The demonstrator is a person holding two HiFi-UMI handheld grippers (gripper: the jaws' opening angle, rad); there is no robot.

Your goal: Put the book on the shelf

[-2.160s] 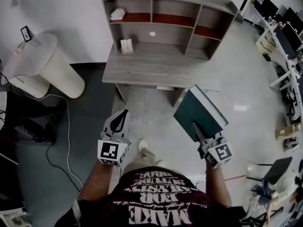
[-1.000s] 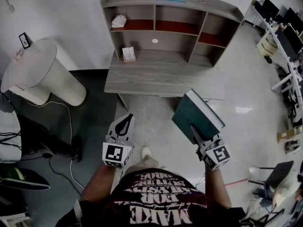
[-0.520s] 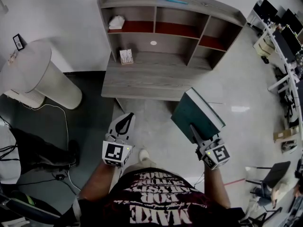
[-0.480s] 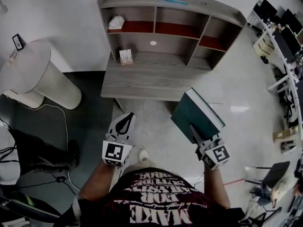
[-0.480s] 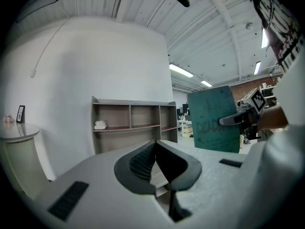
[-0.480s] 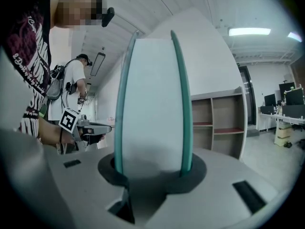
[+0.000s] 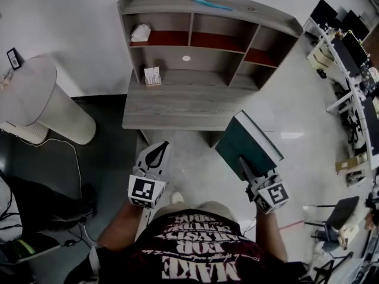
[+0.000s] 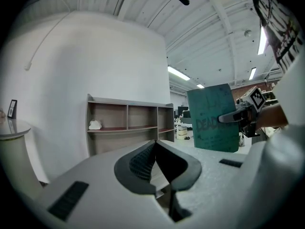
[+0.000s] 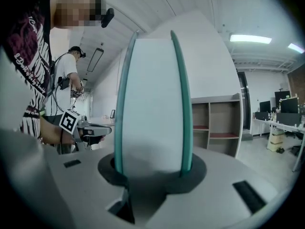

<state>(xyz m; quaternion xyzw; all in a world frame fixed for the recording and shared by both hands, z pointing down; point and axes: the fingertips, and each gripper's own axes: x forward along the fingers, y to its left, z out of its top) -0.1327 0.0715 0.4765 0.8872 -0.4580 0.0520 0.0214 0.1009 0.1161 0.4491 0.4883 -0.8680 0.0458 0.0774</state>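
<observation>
A thick green hardcover book (image 7: 246, 144) is held upright-tilted in front of me, my right gripper (image 7: 243, 161) shut on its lower edge. The right gripper view shows the book (image 9: 152, 99) spine-on, filling the space between the pads, with the right gripper (image 9: 152, 171) clamped on its bottom. My left gripper (image 7: 157, 151) hangs at waist height, shut and empty; its jaws (image 8: 155, 144) meet at the tips. The book (image 8: 214, 118) also shows in the left gripper view. The grey wooden shelf (image 7: 207, 37) stands ahead on its desk (image 7: 177, 105) against the wall.
A small box (image 7: 152, 76) stands on the desk's left. A white lump (image 7: 140, 32) lies in the upper-left cubby and a teal strip (image 7: 210, 3) on the shelf's top. A white round stand (image 7: 41, 99) is at left, office desks (image 7: 349, 46) at right. Another person (image 9: 71, 75) stands behind.
The shelf and desk have drawn a little nearer and lower in the head view. Both grippers keep the same pose, the book still held.
</observation>
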